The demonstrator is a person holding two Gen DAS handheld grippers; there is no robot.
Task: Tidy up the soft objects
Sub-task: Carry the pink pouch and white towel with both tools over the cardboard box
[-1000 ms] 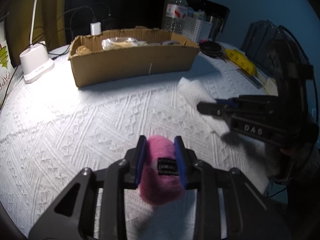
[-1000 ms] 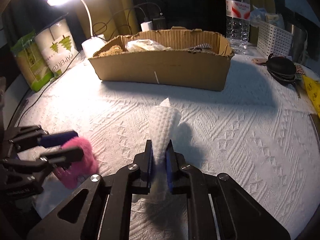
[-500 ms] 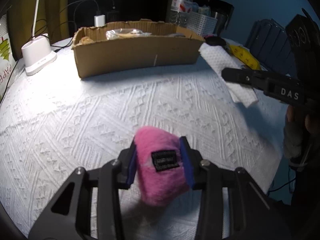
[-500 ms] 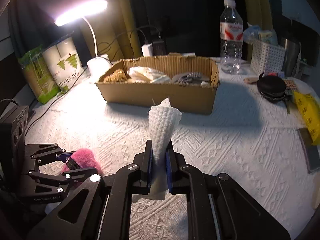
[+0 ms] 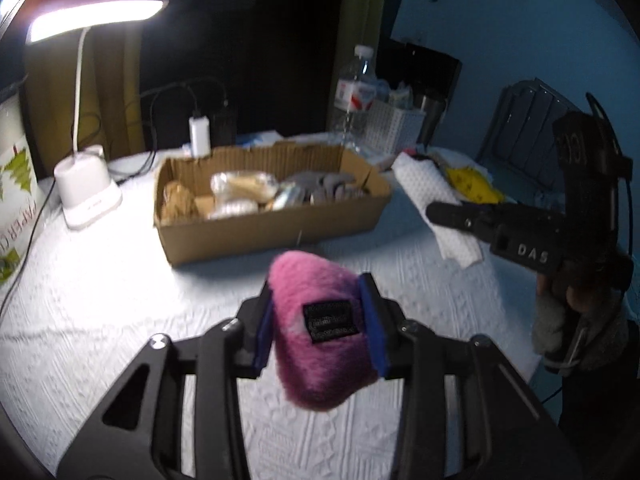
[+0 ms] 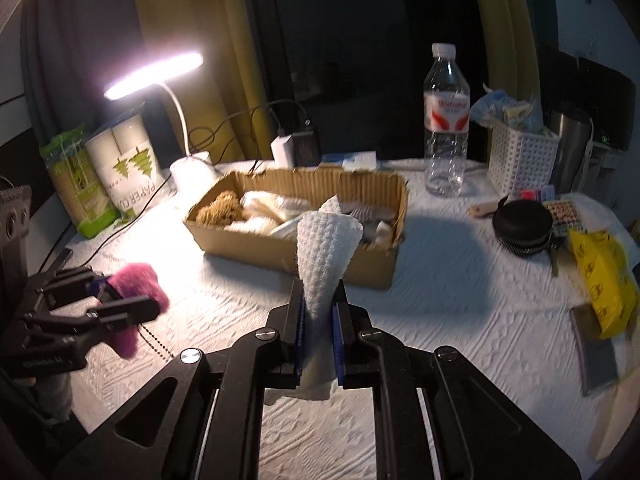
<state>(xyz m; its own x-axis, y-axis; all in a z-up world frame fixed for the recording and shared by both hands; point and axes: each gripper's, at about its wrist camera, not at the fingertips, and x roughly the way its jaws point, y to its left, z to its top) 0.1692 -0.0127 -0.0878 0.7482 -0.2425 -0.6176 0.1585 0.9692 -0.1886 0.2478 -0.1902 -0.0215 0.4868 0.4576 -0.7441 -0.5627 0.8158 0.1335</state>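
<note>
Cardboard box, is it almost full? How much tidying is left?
Several soft things already lie in the cardboard box. The left gripper holds a pink fuzzy pouch; the right gripper holds a white cloth. Both are above the table, not yet in the box.

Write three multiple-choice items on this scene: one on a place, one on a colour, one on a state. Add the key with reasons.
1. Where does the water bottle stand?
A. Inside the cardboard box
B. Behind the cardboard box, beside the white basket
C. Under the lamp

2. What colour is the fuzzy pouch in the left gripper?
A. Pink
B. Green
C. Yellow

3. What state is the right gripper in?
A. Open, empty
B. Shut on the white cloth
C. Resting in the box

Key: B, it stands upright past the box; A, pink fur shows between the fingers; B, the cloth is pinched between the fingers.
</note>
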